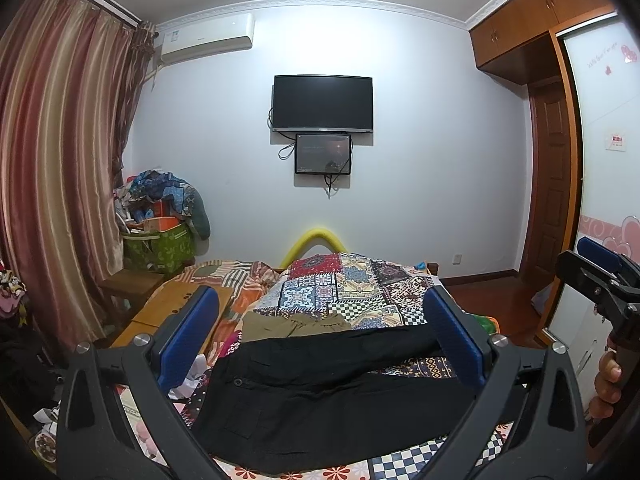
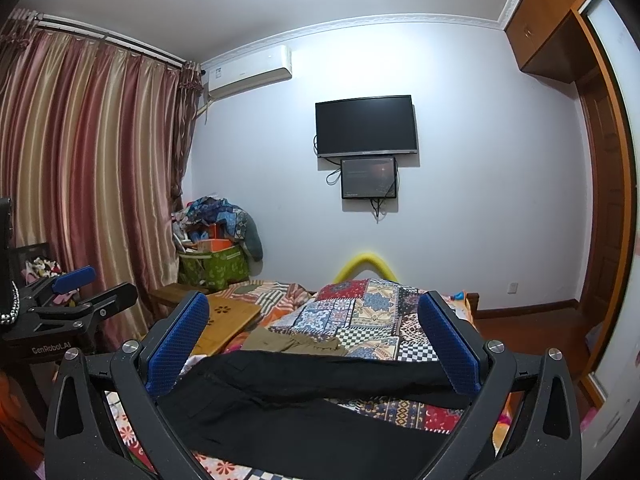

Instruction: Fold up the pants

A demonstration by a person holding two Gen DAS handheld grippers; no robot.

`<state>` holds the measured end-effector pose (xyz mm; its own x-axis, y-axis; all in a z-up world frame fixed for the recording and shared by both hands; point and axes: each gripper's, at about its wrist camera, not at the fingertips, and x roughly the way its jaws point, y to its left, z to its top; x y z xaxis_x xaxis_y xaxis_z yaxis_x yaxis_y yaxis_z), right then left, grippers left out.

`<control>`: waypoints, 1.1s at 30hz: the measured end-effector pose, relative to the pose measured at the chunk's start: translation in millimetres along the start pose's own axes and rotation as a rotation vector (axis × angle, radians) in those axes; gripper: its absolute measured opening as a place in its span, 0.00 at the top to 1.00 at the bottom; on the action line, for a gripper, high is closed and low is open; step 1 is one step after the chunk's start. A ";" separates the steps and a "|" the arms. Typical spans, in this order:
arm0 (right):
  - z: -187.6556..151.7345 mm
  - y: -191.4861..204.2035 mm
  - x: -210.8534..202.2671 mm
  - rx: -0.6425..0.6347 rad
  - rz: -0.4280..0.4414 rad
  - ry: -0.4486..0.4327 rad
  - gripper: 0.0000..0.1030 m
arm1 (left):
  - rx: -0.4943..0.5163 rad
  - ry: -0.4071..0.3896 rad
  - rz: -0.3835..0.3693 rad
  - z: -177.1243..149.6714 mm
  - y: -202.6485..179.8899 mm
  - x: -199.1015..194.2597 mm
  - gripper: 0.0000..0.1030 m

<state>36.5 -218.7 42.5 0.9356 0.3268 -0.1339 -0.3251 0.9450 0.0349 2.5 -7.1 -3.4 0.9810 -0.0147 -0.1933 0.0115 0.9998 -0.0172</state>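
Note:
Black pants (image 1: 320,392) lie spread flat across the patchwork bed cover (image 1: 352,292), legs running to the right with a gap between them. My left gripper (image 1: 320,336) hovers above the pants, open, blue pads wide apart and nothing between them. In the right wrist view the same black pants (image 2: 312,400) stretch below my right gripper (image 2: 314,340), which is also open and holds nothing. The right gripper (image 1: 600,276) shows at the right edge of the left wrist view, held by a hand (image 1: 606,384). The left gripper (image 2: 76,296) shows at the left edge of the right view.
A khaki garment (image 1: 296,324) lies just beyond the pants. A wooden lap table (image 1: 180,308) rests on the bed's left part. Green bins heaped with clothes (image 1: 160,220) stand by the curtain (image 1: 60,160). A TV (image 1: 322,104) hangs on the far wall; wardrobe doors (image 1: 600,160) are at right.

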 end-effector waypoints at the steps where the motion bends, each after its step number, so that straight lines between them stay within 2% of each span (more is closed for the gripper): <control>1: -0.1 0.2 -0.2 -0.001 0.001 0.000 0.00 | 0.000 0.000 0.000 0.0 -0.3 0.1 0.00; 33: -3.7 3.8 0.8 0.003 0.007 0.003 0.00 | -0.010 0.004 -0.006 -0.2 2.6 3.9 0.00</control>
<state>35.5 -214.9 38.8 0.9328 0.3336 -0.1365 -0.3315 0.9427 0.0385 6.3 -4.5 -4.4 0.9801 -0.0203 -0.1973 0.0151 0.9995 -0.0279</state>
